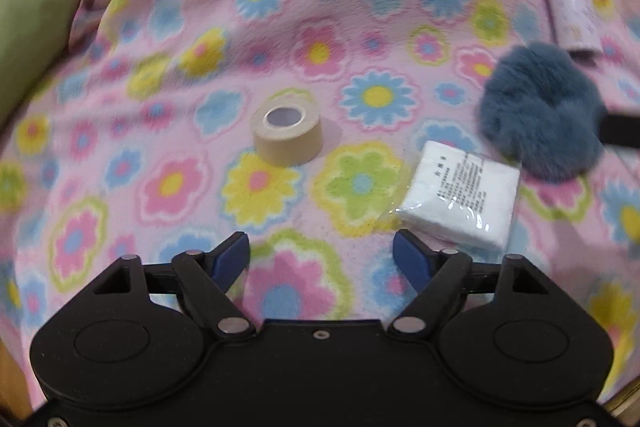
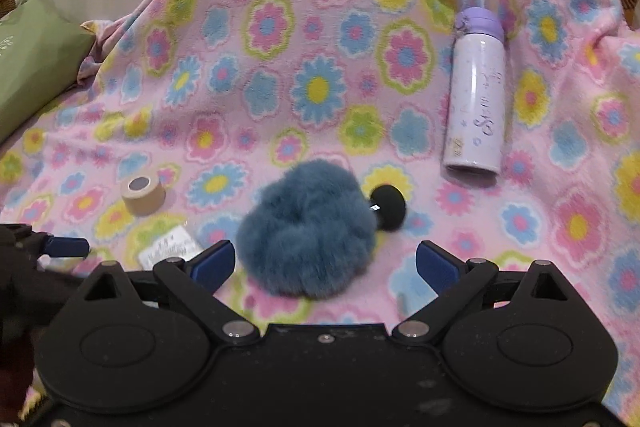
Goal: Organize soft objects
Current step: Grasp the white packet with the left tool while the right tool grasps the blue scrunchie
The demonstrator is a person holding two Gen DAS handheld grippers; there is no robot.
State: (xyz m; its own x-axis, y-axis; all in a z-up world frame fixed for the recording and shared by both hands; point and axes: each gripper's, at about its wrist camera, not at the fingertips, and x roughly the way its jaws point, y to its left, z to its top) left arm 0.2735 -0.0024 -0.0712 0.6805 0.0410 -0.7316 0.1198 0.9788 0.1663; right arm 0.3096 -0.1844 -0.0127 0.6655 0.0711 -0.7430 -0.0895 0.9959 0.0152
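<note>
A flowered pink blanket (image 2: 280, 75) covers the surface, with a green cushion (image 2: 32, 63) at its left edge. Going left to right in the right wrist view: a beige tape roll (image 2: 143, 195) lies flat with its hole facing up; a white packet of pads (image 1: 460, 195) in clear wrap lies flat just beside it; a fluffy blue pom-pom (image 2: 306, 239) sits in the middle, with a dark round knob (image 2: 387, 207) sticking out toward the upper right. Farther right, a lilac bottle (image 2: 476, 99) lies on its side, long axis running away from the camera, purple cap at the far end.

The left gripper (image 1: 322, 255) hovers over bare blanket, fingers (image 1: 230, 255) moderately apart and empty, the packet just right of them. The right gripper (image 2: 325, 263) has its fingers (image 2: 436, 267) spread wide, with the pom-pom's near side between them; contact cannot be made out.
</note>
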